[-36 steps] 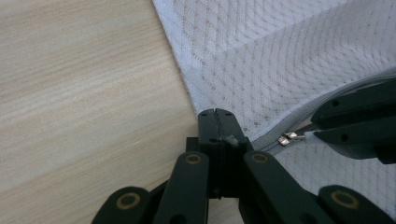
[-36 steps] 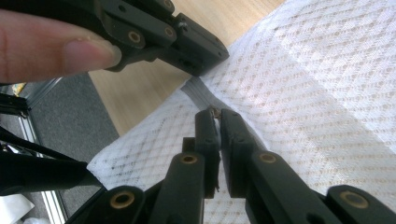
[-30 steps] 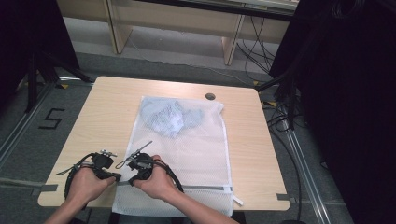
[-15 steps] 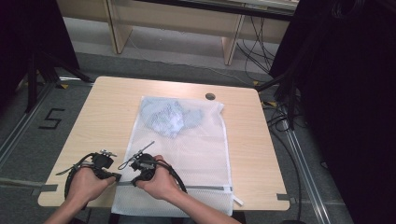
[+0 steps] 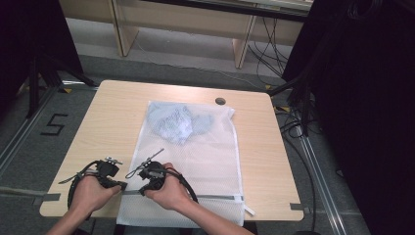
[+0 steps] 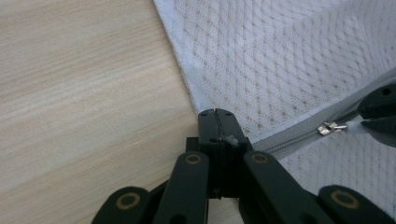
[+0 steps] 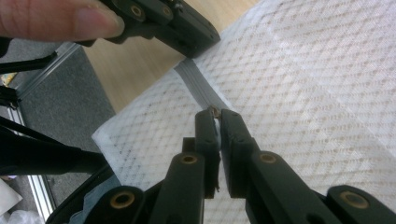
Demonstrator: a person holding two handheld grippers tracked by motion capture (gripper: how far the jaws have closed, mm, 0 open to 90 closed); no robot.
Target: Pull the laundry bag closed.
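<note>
A white mesh laundry bag point(image 5: 195, 166) lies flat on my wooden counter point(image 5: 112, 122), with pale blue cloth point(image 5: 178, 122) inside its far end. Its grey zipper point(image 6: 292, 140) runs across the near end. My left tool point(image 6: 215, 114) is clamped on the bag's edge at the zipper's end. My right tool point(image 7: 215, 114) pinches the zipper pull point(image 6: 332, 127), just beside it.

A recording lab, by the look: a pale wooden desk point(image 5: 117, 112) ringed by black curtains point(image 5: 372, 98), loose cables point(image 5: 288, 117) and a floor-taped number five point(image 5: 54, 125).
</note>
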